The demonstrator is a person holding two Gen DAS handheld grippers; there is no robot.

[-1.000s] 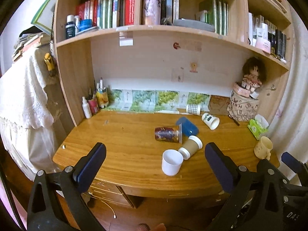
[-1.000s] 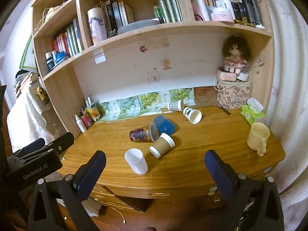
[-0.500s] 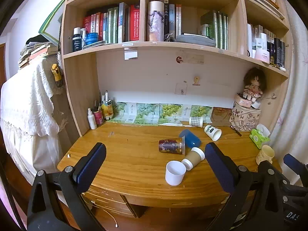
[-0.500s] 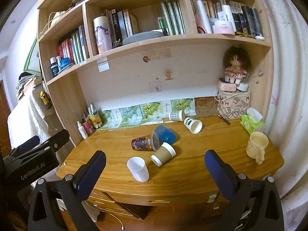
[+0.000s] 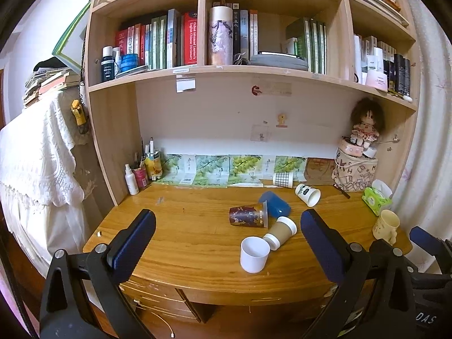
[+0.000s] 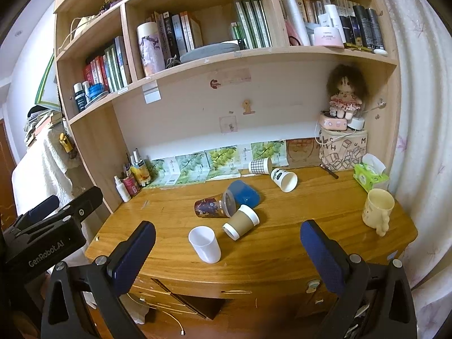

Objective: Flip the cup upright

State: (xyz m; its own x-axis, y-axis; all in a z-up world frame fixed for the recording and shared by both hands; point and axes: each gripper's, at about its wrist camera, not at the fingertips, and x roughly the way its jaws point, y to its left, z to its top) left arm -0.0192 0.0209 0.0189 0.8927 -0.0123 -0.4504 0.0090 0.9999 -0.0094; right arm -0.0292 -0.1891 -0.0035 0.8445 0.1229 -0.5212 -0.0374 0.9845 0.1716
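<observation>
Both cameras have pulled back and risen since a second ago, so more shelving shows and the desk sits lower. Left view: the left tongs (image 5: 227,228) gape wide, holding nothing, back from the desk (image 5: 180,234), probably for an overview. A white cup (image 5: 254,254) stands upright; beside it the brown cup (image 5: 279,233) lies tipped over. Right view: the right tongs (image 6: 227,241) are equally wide and empty, with the brown cup (image 6: 241,221) lying mid-desk between a patterned cup (image 6: 213,205) and the white cup (image 6: 204,243).

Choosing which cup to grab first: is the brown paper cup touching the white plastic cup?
Apart. In the right wrist view, bare wood shows between the brown paper cup, lying on its side, and the upright white plastic cup.
</observation>
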